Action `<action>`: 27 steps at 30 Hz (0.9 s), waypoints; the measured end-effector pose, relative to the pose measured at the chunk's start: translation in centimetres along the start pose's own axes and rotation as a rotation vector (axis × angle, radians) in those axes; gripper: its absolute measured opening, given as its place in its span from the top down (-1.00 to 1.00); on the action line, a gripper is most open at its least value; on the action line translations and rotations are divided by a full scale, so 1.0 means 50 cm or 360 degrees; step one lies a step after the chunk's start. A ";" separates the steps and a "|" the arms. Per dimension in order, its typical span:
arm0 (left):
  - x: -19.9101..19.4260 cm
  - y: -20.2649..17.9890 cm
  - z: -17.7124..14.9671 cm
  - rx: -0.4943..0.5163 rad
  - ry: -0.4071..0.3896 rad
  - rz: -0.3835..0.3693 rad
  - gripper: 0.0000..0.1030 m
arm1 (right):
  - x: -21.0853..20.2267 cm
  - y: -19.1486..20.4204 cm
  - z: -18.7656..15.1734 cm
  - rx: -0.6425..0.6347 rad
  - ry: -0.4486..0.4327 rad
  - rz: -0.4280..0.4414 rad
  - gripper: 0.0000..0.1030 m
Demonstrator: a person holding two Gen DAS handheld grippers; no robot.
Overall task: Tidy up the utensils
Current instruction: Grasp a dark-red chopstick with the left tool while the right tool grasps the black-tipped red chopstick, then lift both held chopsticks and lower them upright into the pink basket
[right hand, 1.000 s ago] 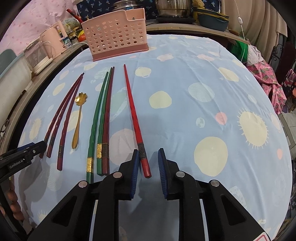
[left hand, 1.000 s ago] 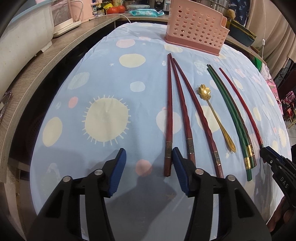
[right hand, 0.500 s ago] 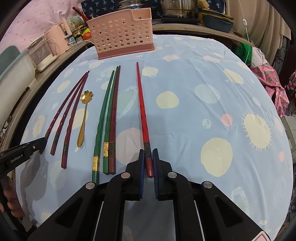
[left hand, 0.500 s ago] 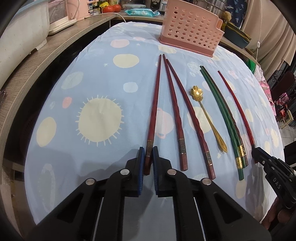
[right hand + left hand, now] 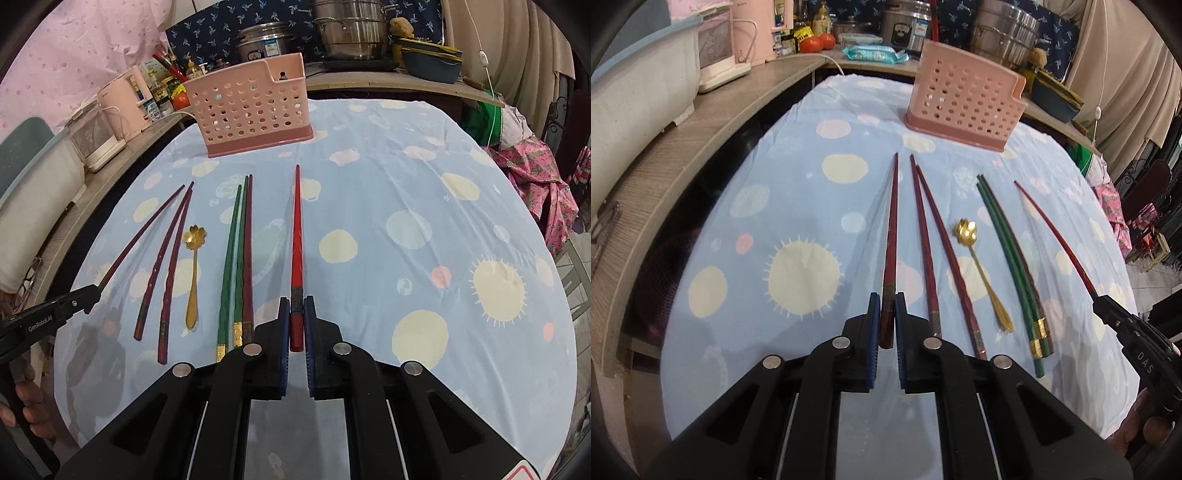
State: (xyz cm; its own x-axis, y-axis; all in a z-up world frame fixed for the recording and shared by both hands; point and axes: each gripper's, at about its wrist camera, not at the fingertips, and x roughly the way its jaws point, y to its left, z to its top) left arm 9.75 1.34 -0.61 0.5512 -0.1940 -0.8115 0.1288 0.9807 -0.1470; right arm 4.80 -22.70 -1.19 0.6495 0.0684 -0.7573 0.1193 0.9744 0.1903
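My left gripper (image 5: 885, 301) is shut on the thick end of a dark red chopstick (image 5: 891, 229) and holds it off the cloth, tip pointing at the pink utensil basket (image 5: 964, 96). My right gripper (image 5: 296, 304) is shut on a bright red chopstick (image 5: 296, 236), also lifted. On the cloth lie two dark red chopsticks (image 5: 932, 251), a gold flower spoon (image 5: 982, 273) and a green bundle of chopsticks (image 5: 1012, 258). The basket (image 5: 251, 107) stands at the far end. The left gripper also shows in the right wrist view (image 5: 92, 293), the right gripper in the left wrist view (image 5: 1102, 302).
A blue spotted tablecloth (image 5: 424, 240) covers the round table. A wooden counter (image 5: 665, 166) curves along the left with white and pink appliances (image 5: 720, 44). Steel pots (image 5: 351, 33) stand behind the basket. Pink clothing (image 5: 535, 177) hangs off to the right.
Both grippers closed on their chopsticks and have since lifted them. The held chopsticks now rise off the cloth and the view has tilted up toward the basket.
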 end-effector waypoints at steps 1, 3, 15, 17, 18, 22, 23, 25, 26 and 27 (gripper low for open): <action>-0.007 0.001 0.006 -0.0003 -0.0016 -0.0006 0.85 | -0.007 -0.001 0.007 0.0006 -0.0017 0.0006 0.85; -0.021 0.000 0.019 -0.0006 -0.0051 -0.0011 0.85 | -0.023 -0.004 0.023 0.0022 -0.0056 0.0018 0.85; -0.103 -0.003 0.111 -0.0027 -0.0294 -0.0012 0.86 | -0.088 -0.026 0.112 0.0120 -0.0225 0.0084 0.85; -0.112 -0.003 0.126 -0.0032 -0.0324 -0.0013 0.86 | -0.098 -0.026 0.127 0.0121 -0.0261 0.0082 0.85; -0.117 -0.005 0.134 -0.0032 -0.0338 -0.0016 0.86 | -0.103 -0.027 0.136 0.0121 -0.0280 0.0084 0.85; -0.132 -0.010 0.165 -0.0023 -0.0398 -0.0011 0.86 | -0.116 -0.031 0.169 0.0126 -0.0338 0.0085 0.85; -0.136 -0.012 0.174 -0.0019 -0.0414 -0.0010 0.86 | -0.117 -0.033 0.176 0.0130 -0.0348 0.0089 0.85; -0.142 -0.016 0.191 -0.0014 -0.0441 -0.0009 0.86 | -0.120 -0.036 0.194 0.0137 -0.0368 0.0094 0.85; -0.144 -0.018 0.202 -0.0013 -0.0455 -0.0015 0.86 | -0.121 -0.036 0.202 0.0138 -0.0378 0.0095 0.85; -0.147 -0.019 0.209 -0.0012 -0.0468 -0.0018 0.86 | -0.123 -0.036 0.211 0.0138 -0.0390 0.0096 0.85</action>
State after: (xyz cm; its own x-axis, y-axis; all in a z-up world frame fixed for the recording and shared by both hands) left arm 14.19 1.59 11.38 0.7652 -0.2026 -0.6111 0.1308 0.9783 -0.1605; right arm 8.50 -27.15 9.69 0.8186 0.0618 -0.5710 0.1319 0.9474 0.2917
